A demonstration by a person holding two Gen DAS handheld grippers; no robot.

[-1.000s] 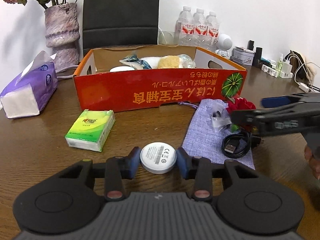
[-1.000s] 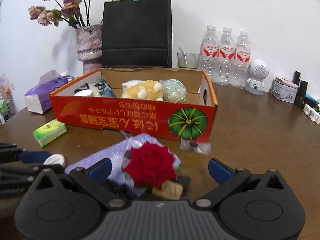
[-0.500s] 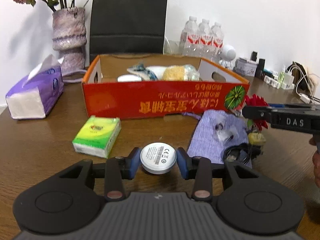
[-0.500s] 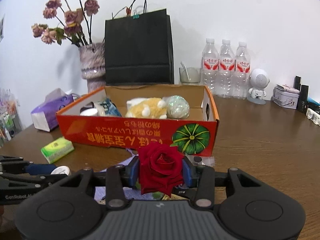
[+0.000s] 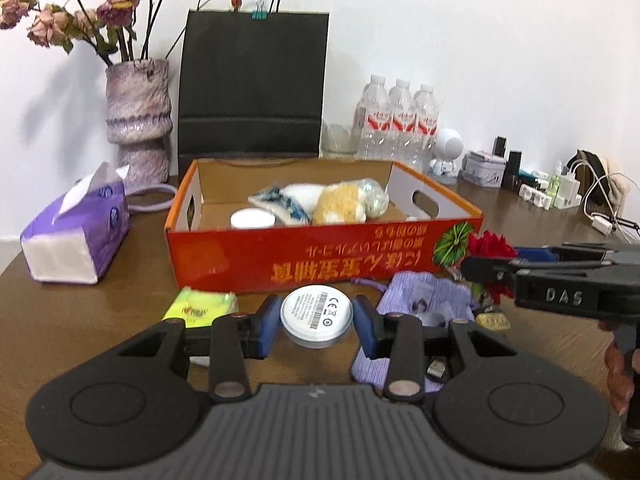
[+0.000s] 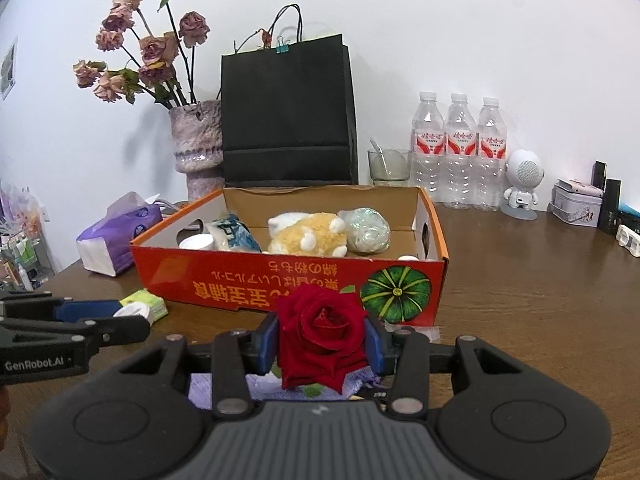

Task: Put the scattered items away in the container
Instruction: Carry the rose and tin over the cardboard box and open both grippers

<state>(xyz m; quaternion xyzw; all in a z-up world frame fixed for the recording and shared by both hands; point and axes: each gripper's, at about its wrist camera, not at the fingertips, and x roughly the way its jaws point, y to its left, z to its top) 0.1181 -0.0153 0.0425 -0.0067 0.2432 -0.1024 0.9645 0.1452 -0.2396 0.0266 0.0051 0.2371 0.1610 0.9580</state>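
Note:
The orange cardboard box [image 5: 320, 252] [image 6: 256, 284] stands mid-table and holds a plush toy [image 6: 308, 234], a blue packet, a white tin and a shiny ball. My left gripper [image 5: 317, 318] is shut on a round white tin [image 5: 317, 314] and holds it above the table in front of the box. My right gripper [image 6: 321, 338] is shut on a red rose [image 6: 320, 334], lifted before the box's right front; it shows from the side in the left wrist view [image 5: 490, 256]. A green tissue pack [image 5: 200, 308], a purple pouch [image 5: 424, 296] and a black cable lie on the table.
A purple tissue box [image 5: 76, 236], a vase with dried flowers [image 5: 138, 120], a black paper bag [image 5: 252, 84], three water bottles [image 6: 460, 152], a glass and a small white robot figure [image 6: 520, 184] stand behind and beside the box. Small gadgets line the right edge.
My right gripper closed on the rose and lifted it off the pouch. My left gripper rose with the white tin. Both now look over the box's front wall.

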